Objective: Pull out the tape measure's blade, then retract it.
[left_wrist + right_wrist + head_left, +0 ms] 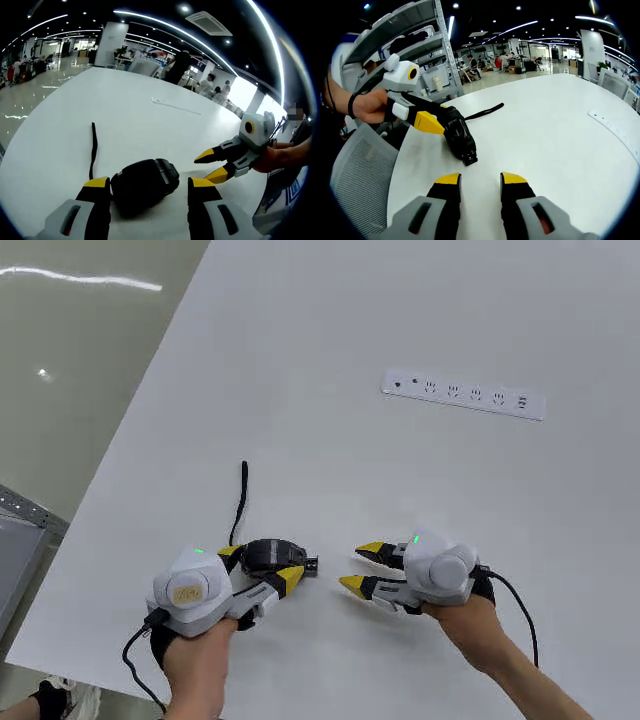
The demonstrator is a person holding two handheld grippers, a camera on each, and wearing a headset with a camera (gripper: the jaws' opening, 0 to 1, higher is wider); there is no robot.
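Note:
A black tape measure (270, 555) lies on the white table (330, 360), its wrist strap (240, 500) trailing away from me. My left gripper (262, 565) is shut on its body, one yellow-tipped finger on each side; in the left gripper view the case (145, 186) sits between my jaws. The blade's end (469, 159) pokes slightly from the case and points at my right gripper (358, 568). That gripper is open, a short way from the case, with nothing between its fingers (447, 181). The blade is wound in.
A white power strip (463, 394) lies on the far right of the table. The table's left edge (120, 440) drops to a glossy floor. A grey mesh chair (357, 175) and metal shelving (427, 45) stand beyond the left gripper.

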